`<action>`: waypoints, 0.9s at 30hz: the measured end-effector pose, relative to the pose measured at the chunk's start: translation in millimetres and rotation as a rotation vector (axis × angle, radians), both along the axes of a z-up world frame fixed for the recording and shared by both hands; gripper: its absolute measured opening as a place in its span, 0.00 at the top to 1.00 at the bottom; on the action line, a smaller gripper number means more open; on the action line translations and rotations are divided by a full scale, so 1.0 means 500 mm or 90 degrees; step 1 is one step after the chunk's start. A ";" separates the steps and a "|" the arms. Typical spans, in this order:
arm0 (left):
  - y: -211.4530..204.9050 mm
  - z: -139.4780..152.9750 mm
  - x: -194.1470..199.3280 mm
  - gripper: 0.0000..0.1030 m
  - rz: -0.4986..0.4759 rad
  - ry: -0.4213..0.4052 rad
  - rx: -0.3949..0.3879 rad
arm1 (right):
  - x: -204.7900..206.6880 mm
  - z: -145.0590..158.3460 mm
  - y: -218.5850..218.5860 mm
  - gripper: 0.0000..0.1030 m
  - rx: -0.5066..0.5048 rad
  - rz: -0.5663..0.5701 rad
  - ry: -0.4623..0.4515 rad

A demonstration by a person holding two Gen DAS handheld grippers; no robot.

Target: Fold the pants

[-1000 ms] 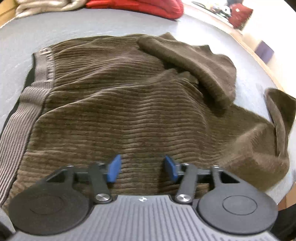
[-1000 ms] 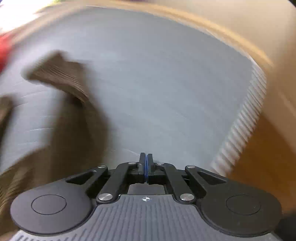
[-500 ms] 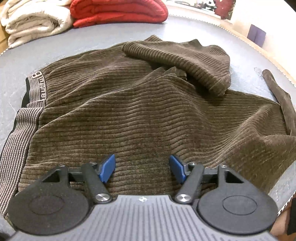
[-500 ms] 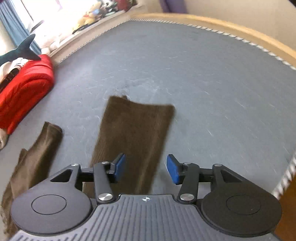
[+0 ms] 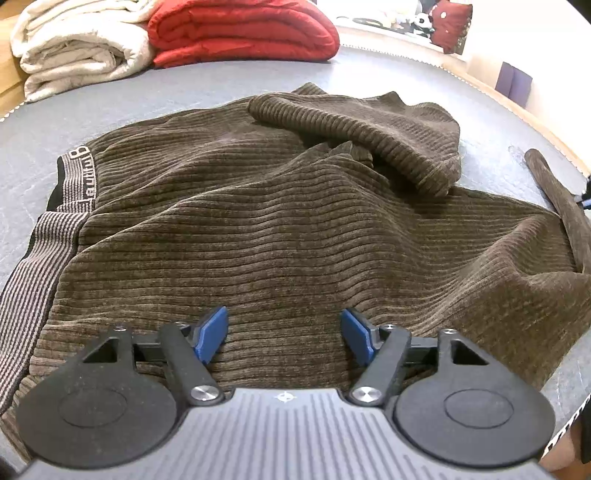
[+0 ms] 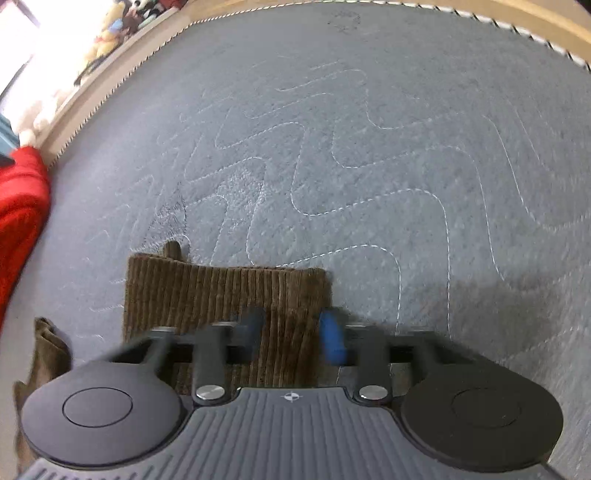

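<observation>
Brown corduroy pants (image 5: 295, 221) lie rumpled on a grey quilted mattress (image 5: 166, 85), with a striped waistband (image 5: 40, 251) at the left and one leg folded back over the top (image 5: 369, 125). My left gripper (image 5: 284, 334) is open and hovers just over the seat of the pants. In the right wrist view a pant leg's cuff end (image 6: 225, 295) lies flat on the mattress (image 6: 369, 147). My right gripper (image 6: 293, 334) is open, low over the right part of that cuff, holding nothing. A second strip of brown fabric (image 6: 48, 350) shows at the left.
A folded red blanket (image 5: 240, 33) and a folded cream blanket (image 5: 81, 44) sit at the far side of the mattress. The red blanket also shows in the right wrist view (image 6: 18, 206). The mattress's stitched edge (image 6: 110, 85) and wooden frame run behind.
My right gripper has opened and let go of the pant leg, which now lies flat; the gripper has moved down close over the cuff. My left gripper has opened a little wider.
</observation>
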State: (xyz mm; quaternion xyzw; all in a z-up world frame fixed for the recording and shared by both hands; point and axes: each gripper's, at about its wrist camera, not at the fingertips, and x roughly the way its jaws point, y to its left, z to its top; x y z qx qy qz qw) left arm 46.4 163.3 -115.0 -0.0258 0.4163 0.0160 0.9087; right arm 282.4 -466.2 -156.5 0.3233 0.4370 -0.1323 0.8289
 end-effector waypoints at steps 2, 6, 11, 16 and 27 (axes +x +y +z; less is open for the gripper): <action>-0.002 -0.001 -0.002 0.29 0.006 -0.005 0.001 | -0.009 0.014 0.006 0.90 -0.009 0.001 0.005; -0.005 -0.002 -0.005 0.29 0.013 -0.012 0.003 | -0.053 0.073 -0.005 0.91 -0.020 -0.015 -0.051; -0.005 -0.004 -0.008 0.29 0.012 -0.017 0.001 | -0.153 0.130 -0.065 0.92 -0.102 -0.132 -0.042; -0.011 -0.004 -0.003 0.28 0.005 -0.015 0.006 | -0.282 0.054 -0.177 0.93 -0.100 -0.291 0.131; -0.009 -0.005 0.003 0.26 0.002 -0.012 0.007 | -0.295 0.111 -0.161 0.81 -0.160 -0.278 0.039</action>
